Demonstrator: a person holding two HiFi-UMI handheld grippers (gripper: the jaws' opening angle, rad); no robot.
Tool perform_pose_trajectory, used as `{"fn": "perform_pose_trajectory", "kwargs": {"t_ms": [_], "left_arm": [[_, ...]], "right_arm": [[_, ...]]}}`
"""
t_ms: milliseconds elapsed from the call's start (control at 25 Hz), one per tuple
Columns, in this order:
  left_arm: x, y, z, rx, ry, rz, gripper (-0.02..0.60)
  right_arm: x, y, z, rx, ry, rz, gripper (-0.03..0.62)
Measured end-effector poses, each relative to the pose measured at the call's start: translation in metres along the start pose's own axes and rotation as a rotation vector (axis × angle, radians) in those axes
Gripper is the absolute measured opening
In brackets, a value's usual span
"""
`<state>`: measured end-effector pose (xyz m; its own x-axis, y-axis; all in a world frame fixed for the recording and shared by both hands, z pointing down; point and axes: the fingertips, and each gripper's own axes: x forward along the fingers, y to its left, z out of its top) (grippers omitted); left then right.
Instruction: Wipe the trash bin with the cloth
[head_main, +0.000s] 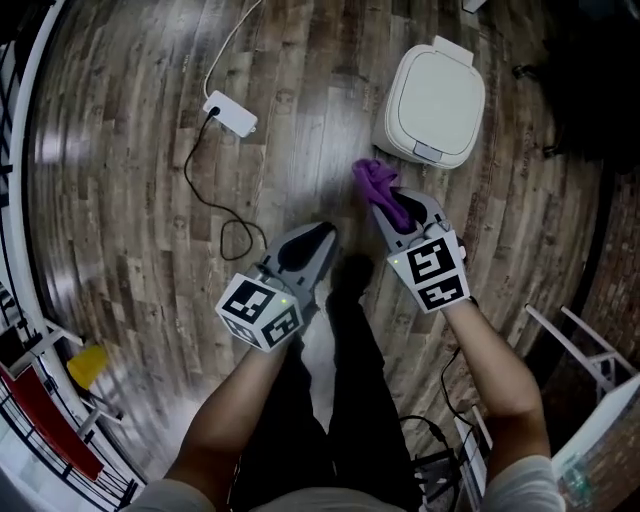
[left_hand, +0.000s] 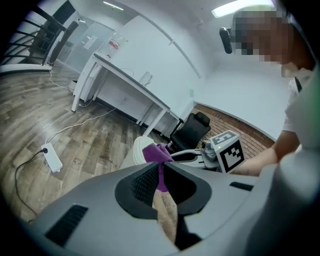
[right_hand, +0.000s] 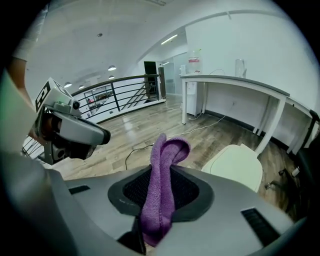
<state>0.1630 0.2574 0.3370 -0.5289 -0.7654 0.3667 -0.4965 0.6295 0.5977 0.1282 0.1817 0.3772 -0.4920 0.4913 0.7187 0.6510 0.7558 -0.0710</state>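
Wood floor (head_main: 120, 200), head view: planks lie open ahead and to the left; a white rail (head_main: 20, 140) curves along the left edge, and a white frame (head_main: 570, 335) stands at the lower right.
Trash bin (head_main: 432, 105): white, lid closed, standing on the floor ahead and to the right, clear of both tools.
Right gripper (head_main: 388, 205): the forearm reaches forward and the jaws are clamped on a purple cloth (head_main: 375, 182); its bunched end pokes out toward the trash bin and stops just short of it.
Left gripper (head_main: 318, 238): held beside the right one with a strip of floor between them, pointing forward.
Clutter: a white power strip (head_main: 230, 113) lies on the floor, and its black cable (head_main: 189, 168) loops toward the left gripper; a yellow object (head_main: 87, 365) sits by the rail; the person's legs (head_main: 345, 400) in dark trousers are below.
Left gripper view: the jaws are drawn together to a thin slit with nothing gripped. Beyond them are the cloth, the right gripper and the trash bin. A white table (left_hand: 125, 85) and a black chair (left_hand: 197, 127) stand behind, with bare floor to the left.
Right gripper view: the cloth is pinched between the pads, its folded end standing above the tips. The trash bin is on the floor to the right and the left gripper is at the left. A dark railing (right_hand: 115, 95) and the white table are farther back.
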Motion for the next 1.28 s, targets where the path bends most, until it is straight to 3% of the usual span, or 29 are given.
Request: {"fn": "perform_pose_trajectory", "kwargs": {"t_ms": [360,720,1000,1280], "left_arm": [[0.017,0.033,0.059,-0.036,-0.105,0.072,0.032],[0.036,0.105,0.098,-0.132,-0.154,0.132,0.032],[0.039,0.152,0.117,-0.216,-0.175,0.170,0.032],[0.063,0.169,0.110,-0.257,-0.197,0.240,0.032]], "right_arm": [[0.034,-0.026,0.044,-0.106,0.112,0.133,0.101],[0.115,-0.035,0.075,-0.270,0.267,0.246,0.100],[0.164,-0.041,0.108,-0.366,0.350,0.322,0.101],[0.205,-0.072,0.109,-0.452,0.377,0.396,0.101]]}}
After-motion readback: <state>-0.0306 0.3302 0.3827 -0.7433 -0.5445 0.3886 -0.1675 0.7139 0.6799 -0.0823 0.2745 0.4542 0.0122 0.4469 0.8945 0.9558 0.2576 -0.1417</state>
